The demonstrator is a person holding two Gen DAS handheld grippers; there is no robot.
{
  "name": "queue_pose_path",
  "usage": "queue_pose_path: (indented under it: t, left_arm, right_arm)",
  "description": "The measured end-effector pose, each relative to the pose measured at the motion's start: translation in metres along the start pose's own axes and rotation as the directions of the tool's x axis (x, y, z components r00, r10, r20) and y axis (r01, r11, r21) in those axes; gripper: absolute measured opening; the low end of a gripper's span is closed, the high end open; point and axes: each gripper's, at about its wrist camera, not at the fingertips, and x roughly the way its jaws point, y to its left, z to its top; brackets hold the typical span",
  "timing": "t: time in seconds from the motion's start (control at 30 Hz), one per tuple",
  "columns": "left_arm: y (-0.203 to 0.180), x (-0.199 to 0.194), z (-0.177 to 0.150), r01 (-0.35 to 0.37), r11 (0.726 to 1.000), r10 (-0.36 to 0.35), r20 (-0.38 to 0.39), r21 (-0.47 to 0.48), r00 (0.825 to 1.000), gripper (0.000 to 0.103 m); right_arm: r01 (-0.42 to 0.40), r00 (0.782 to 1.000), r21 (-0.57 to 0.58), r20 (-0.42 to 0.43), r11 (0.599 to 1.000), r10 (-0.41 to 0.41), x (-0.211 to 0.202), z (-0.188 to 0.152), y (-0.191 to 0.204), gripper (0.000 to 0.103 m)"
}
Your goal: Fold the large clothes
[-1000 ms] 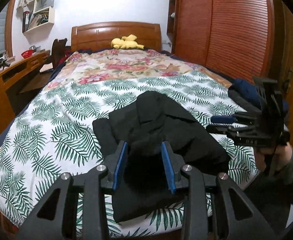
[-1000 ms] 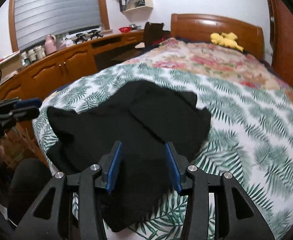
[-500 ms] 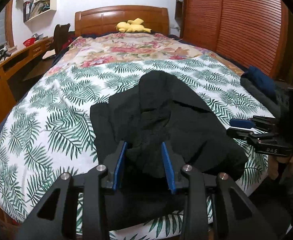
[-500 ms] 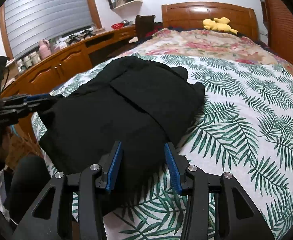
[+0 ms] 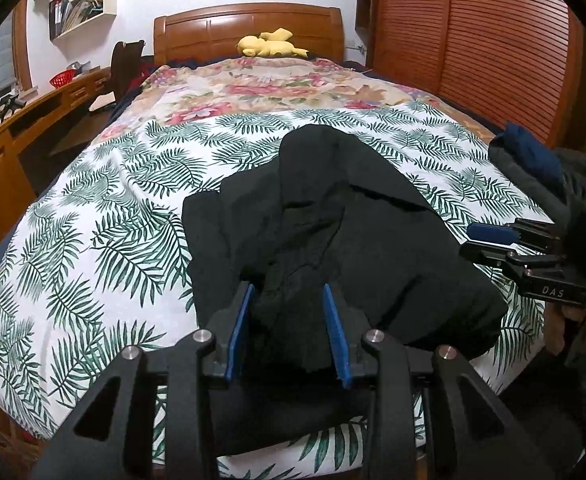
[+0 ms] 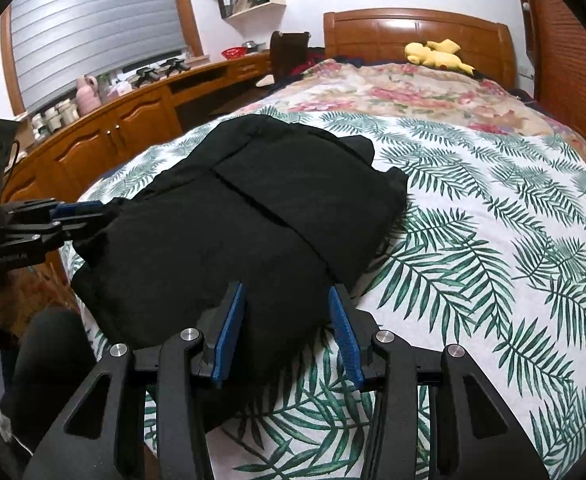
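A bulky black garment [image 5: 353, 220] lies folded in a heap on the palm-leaf bed cover [image 5: 113, 220], close to the bed's foot edge. My left gripper [image 5: 287, 292] is shut on a thick bunch of its near hem, and the fabric fills the gap between the blue pads. In the right wrist view the same garment [image 6: 273, 200] spreads ahead, and my right gripper [image 6: 285, 288] is shut on its near edge. Each view shows the other gripper at the garment's side: the right gripper [image 5: 477, 242] and the left gripper [image 6: 81, 220].
A yellow plush toy [image 5: 271, 44] rests at the headboard. Dark blue clothes [image 5: 533, 152] are piled at the bed's right edge. A wooden desk with cabinets [image 6: 113, 140] runs along the left, a slatted wardrobe [image 5: 473, 40] along the right. A hand [image 5: 585, 320] holds the right gripper.
Both grippers have come lower and closer to the bed with the garment between their pads. The garment now lies more compact near the foot edge.
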Motion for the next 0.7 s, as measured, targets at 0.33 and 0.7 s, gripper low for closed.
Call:
queue_pose_path:
  t: [0.33, 0.7]
  left_arm:
    - [-0.004, -0.027, 0.001, -0.019, 0.999, 0.015, 0.114, 0.035, 0.993, 0.007]
    - [0.016, -0.081, -0.006, -0.02, 1.0, 0.021, 0.224, -0.01, 0.974, 0.004]
  right_arm:
    - [-0.011, 1.0, -0.011, 0.016, 1.0, 0.012, 0.0, 0.003, 0.006, 0.044]
    - [-0.11, 0.99, -0.06, 0.078, 0.992, 0.115, -0.013, 0.01, 0.034, 0.044]
